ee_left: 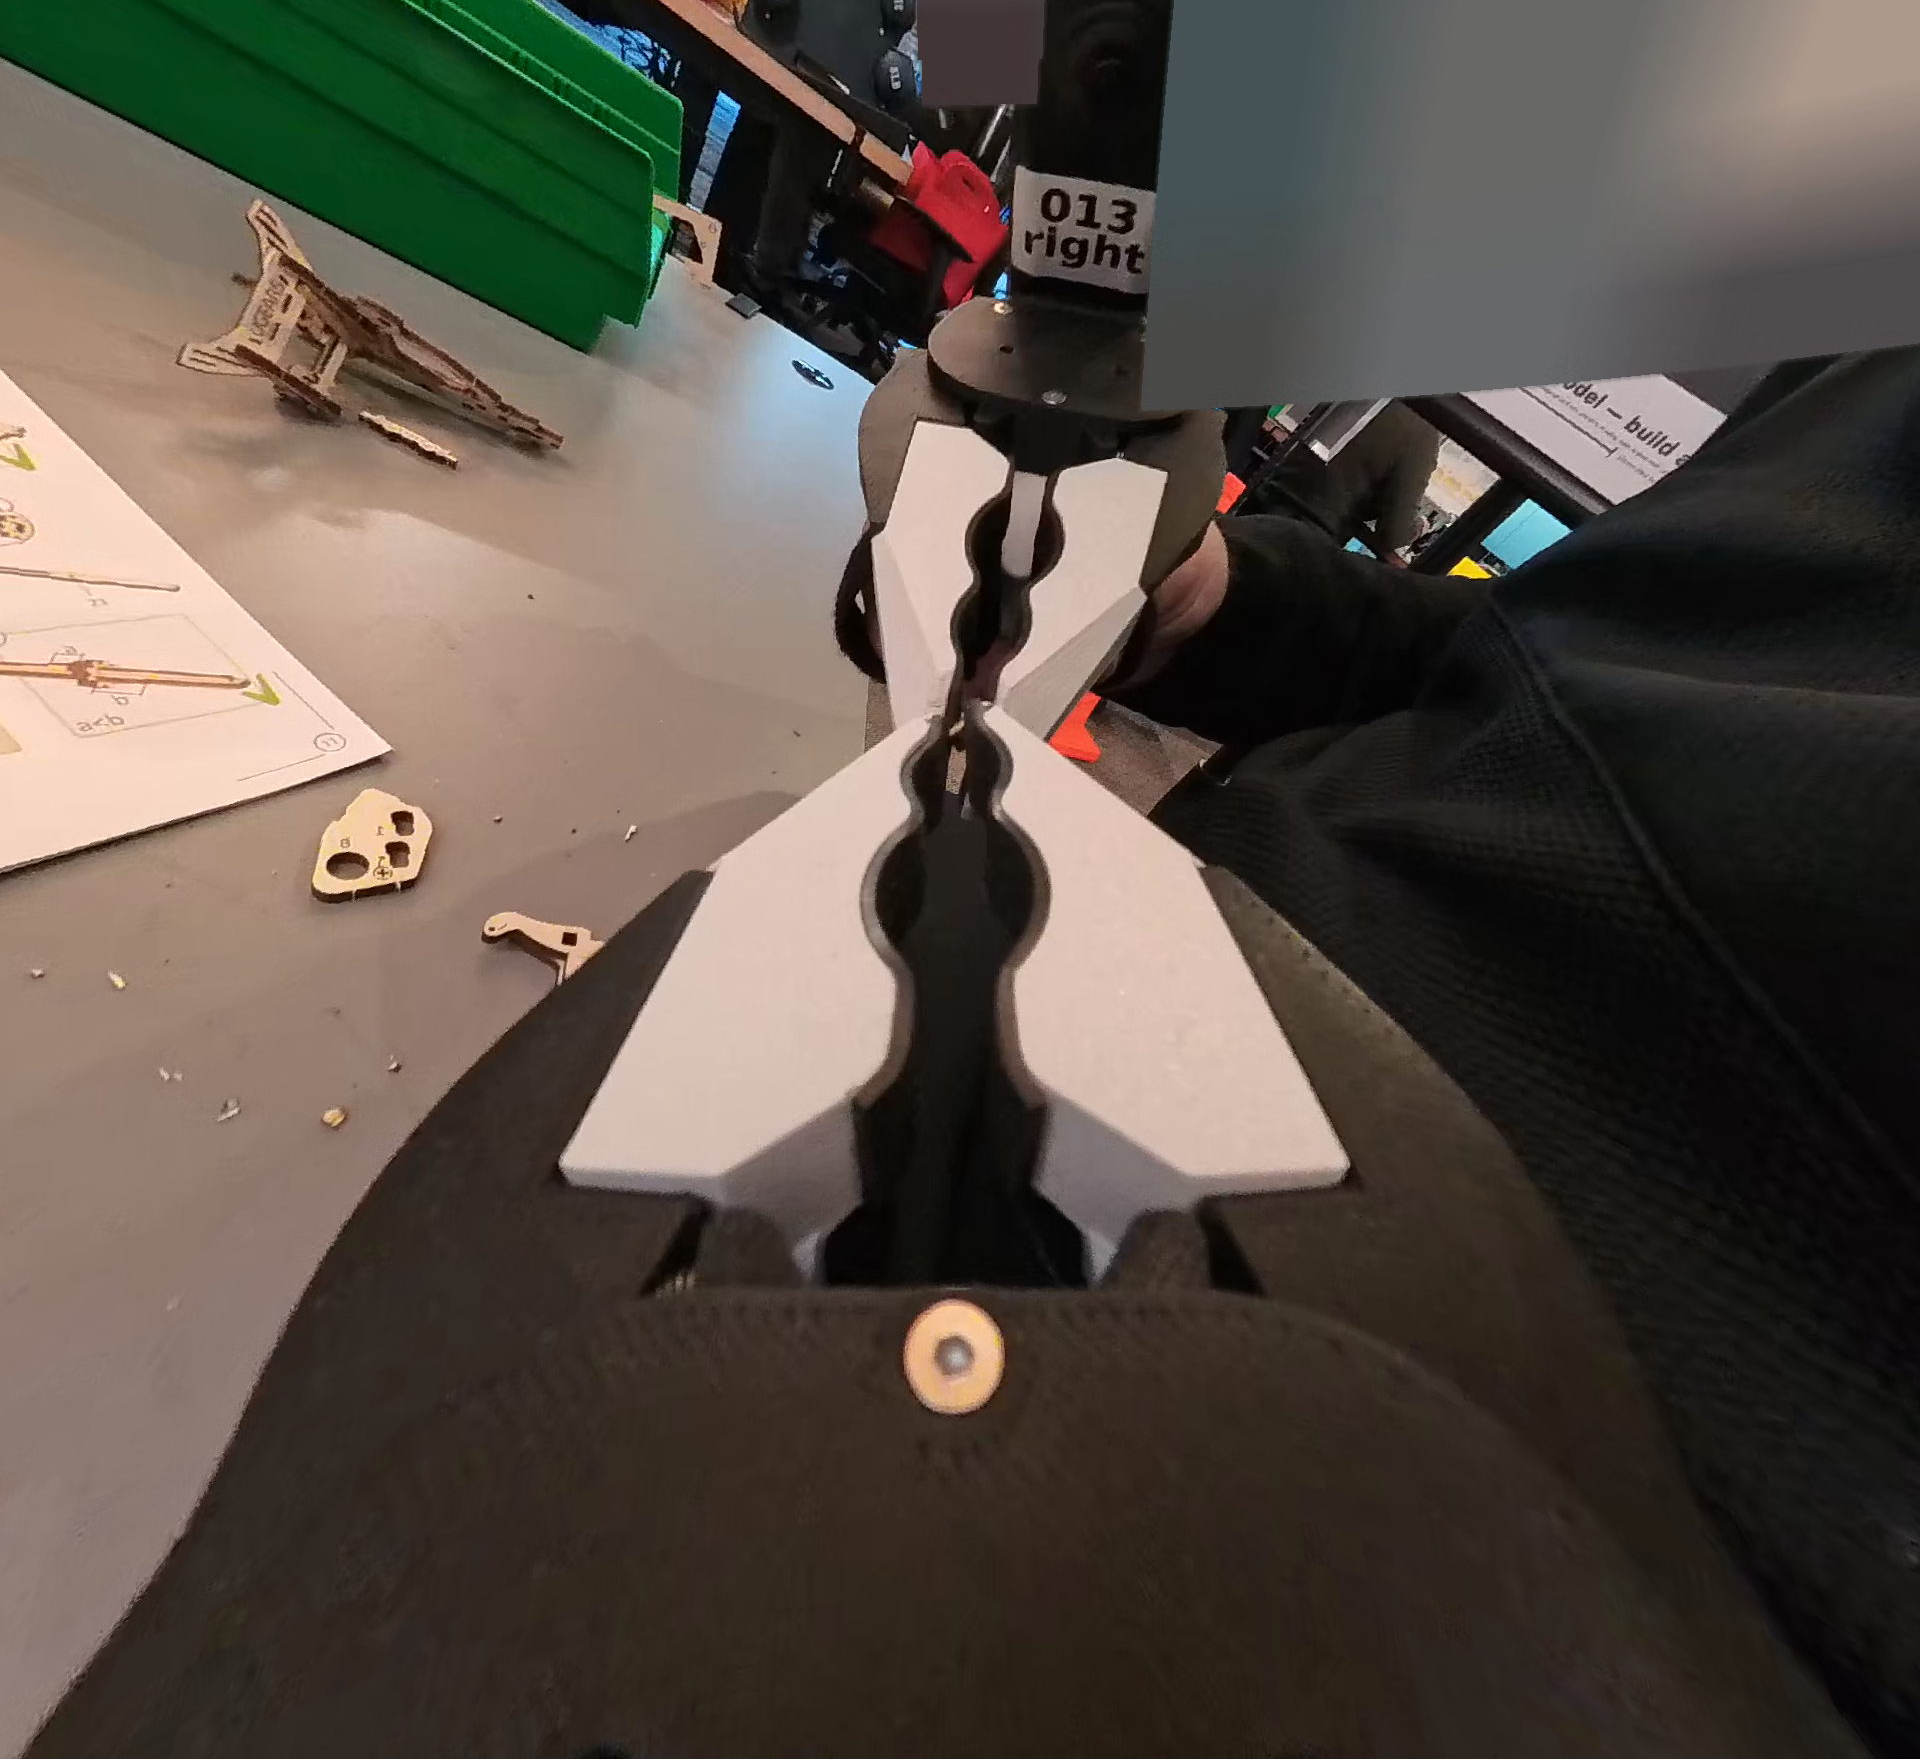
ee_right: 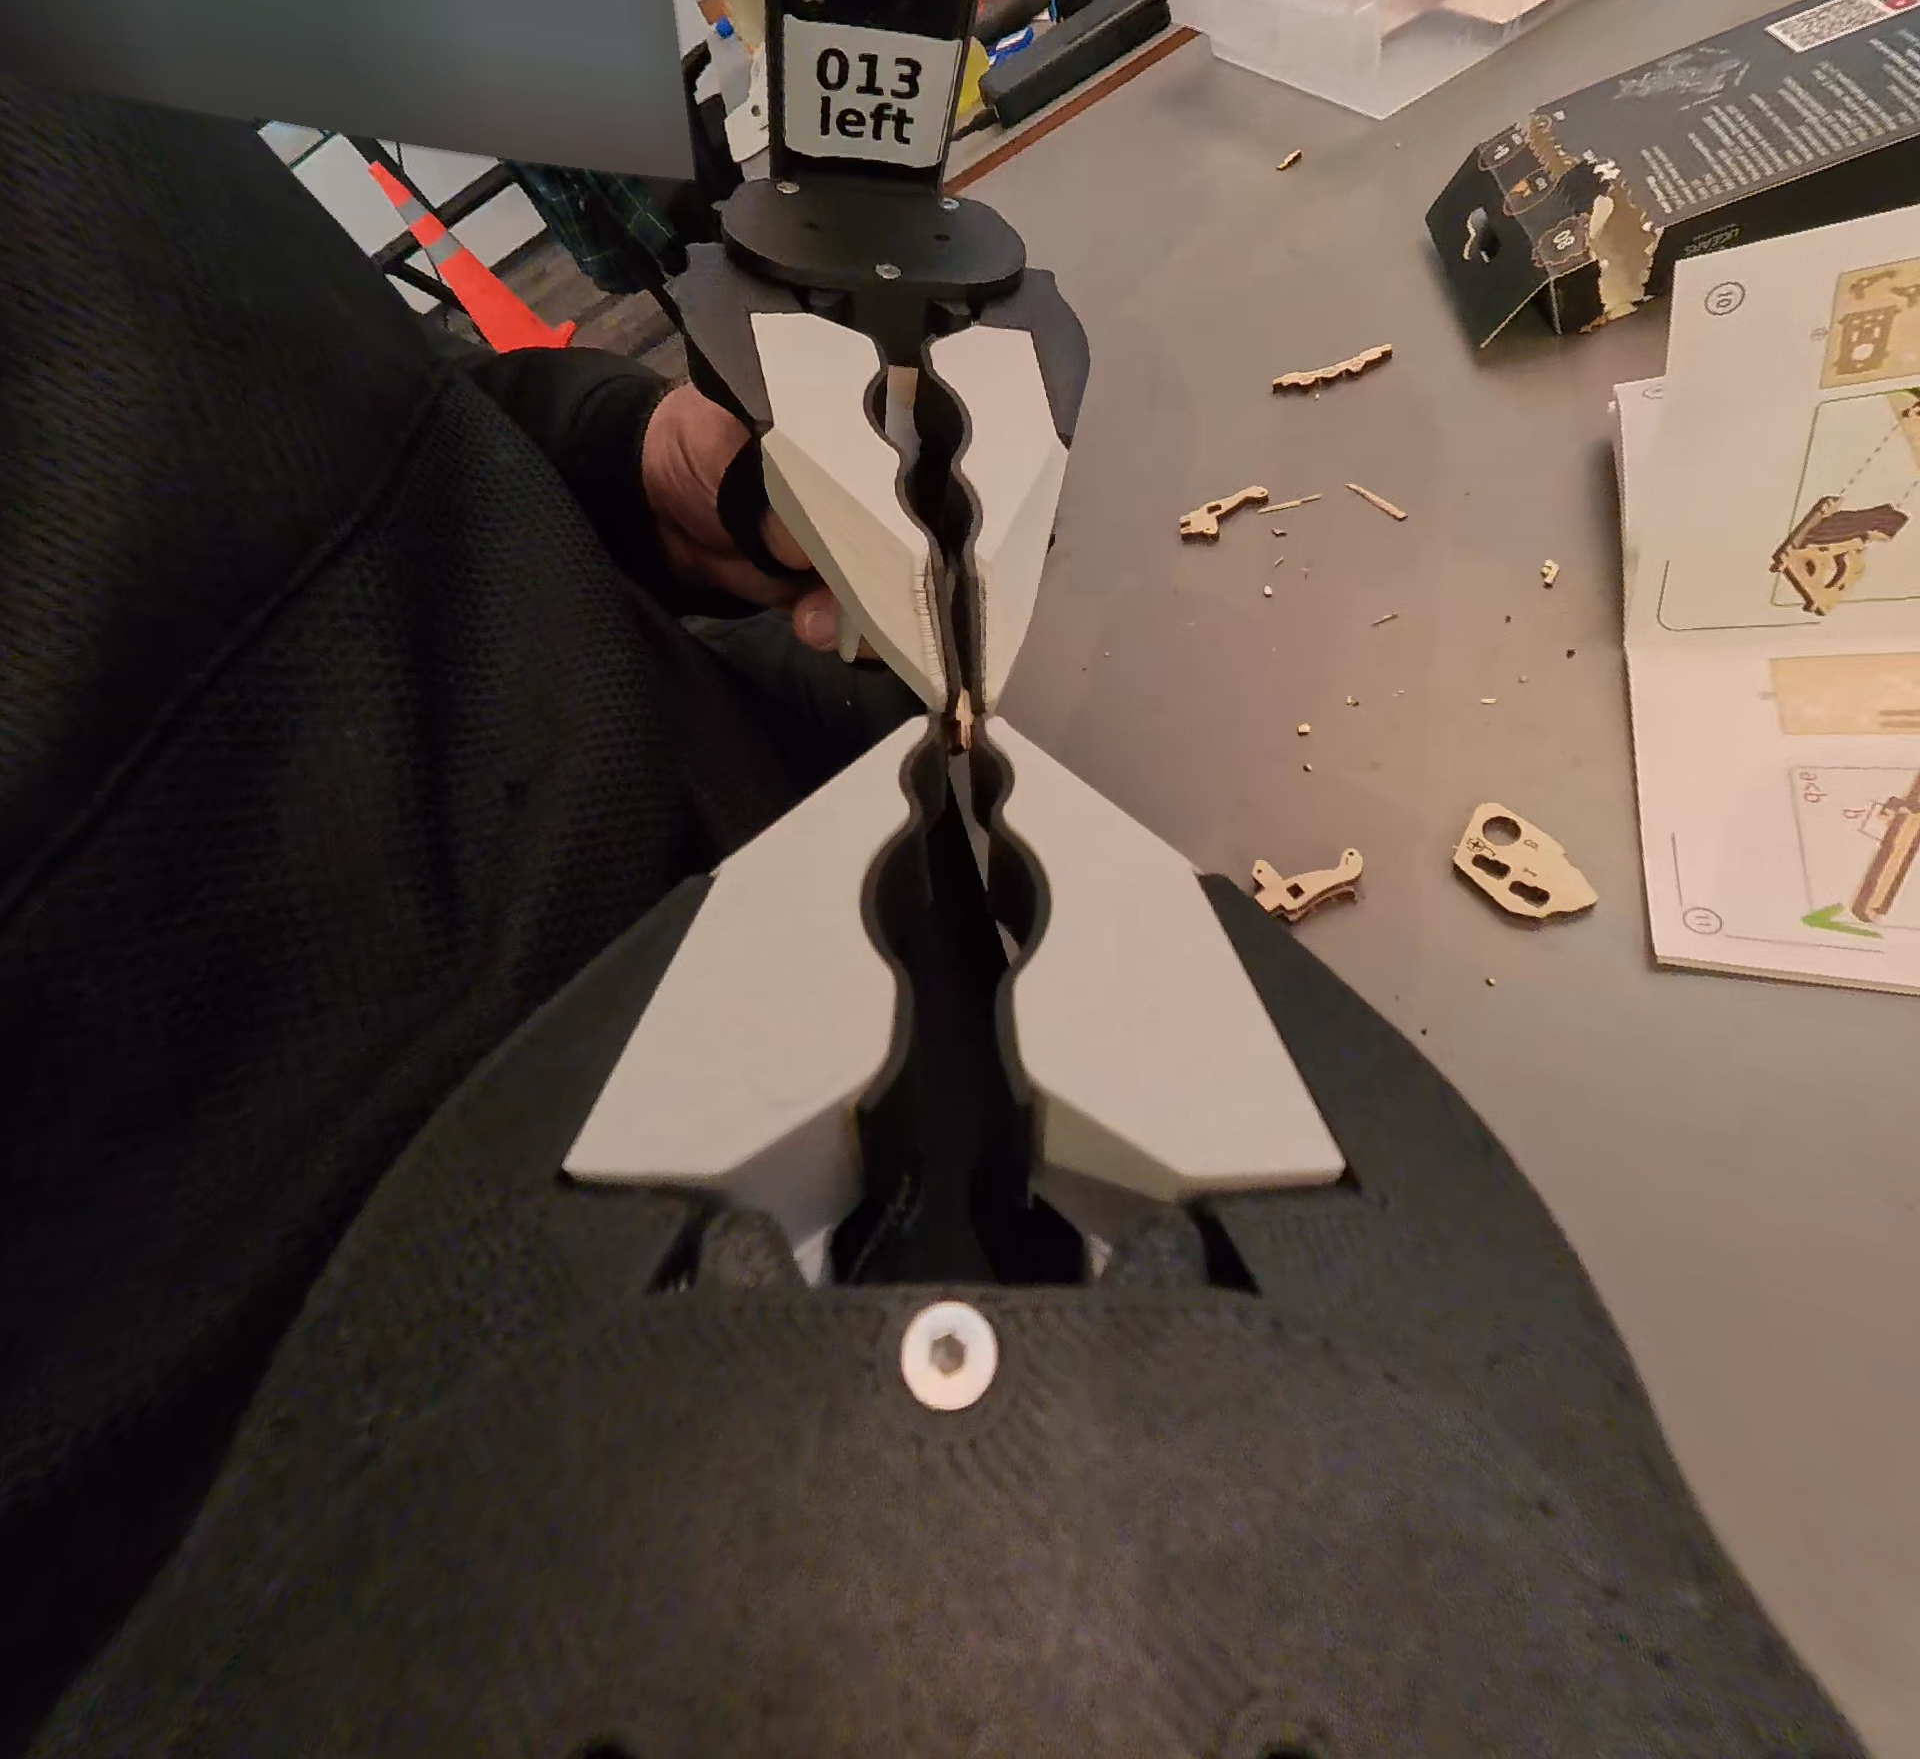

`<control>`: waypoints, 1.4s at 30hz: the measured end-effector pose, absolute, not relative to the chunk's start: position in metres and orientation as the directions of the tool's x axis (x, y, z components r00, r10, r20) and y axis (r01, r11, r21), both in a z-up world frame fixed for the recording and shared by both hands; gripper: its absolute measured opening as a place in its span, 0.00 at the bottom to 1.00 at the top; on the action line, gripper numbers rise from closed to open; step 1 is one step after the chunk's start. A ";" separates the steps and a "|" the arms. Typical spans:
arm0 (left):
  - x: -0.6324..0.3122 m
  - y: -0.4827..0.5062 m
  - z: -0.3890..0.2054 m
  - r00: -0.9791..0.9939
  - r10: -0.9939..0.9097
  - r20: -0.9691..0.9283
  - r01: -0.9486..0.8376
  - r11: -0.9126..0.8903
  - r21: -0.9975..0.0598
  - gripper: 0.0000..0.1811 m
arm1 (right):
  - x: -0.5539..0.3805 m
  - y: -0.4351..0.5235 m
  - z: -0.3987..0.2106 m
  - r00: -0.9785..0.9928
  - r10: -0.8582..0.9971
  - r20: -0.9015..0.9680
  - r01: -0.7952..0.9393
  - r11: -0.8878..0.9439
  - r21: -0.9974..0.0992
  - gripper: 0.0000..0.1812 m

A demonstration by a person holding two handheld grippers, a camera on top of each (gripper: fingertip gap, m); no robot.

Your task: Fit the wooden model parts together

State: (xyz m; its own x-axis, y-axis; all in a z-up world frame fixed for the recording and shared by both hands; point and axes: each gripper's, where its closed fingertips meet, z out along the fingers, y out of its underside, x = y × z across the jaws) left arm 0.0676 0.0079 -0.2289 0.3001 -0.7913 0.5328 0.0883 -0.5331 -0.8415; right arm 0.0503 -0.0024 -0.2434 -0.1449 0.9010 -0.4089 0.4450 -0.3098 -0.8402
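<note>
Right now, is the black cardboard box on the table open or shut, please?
Open: the black box lies on its side, its near end flap torn and gaping.

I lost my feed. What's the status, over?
Left tool and right tool shut, tip to tip on a small wooden piece. Held above the table. Nothing between.

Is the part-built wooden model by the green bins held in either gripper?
No, the part-built wooden model lies untouched on the grey table near the green bins.

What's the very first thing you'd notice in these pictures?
Two white-fingered grippers meet tip to tip in the middle: the left gripper and the right gripper both pinch a tiny wooden piece above the grey table. Loose wooden parts lie beside an open instruction booklet.
</note>
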 end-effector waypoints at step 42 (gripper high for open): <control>0.066 0.020 -0.236 0.230 -0.721 0.654 0.219 -0.616 -0.757 0.00 | 0.054 0.013 -0.250 -0.092 0.903 -0.419 0.430 -0.343 -0.835 0.04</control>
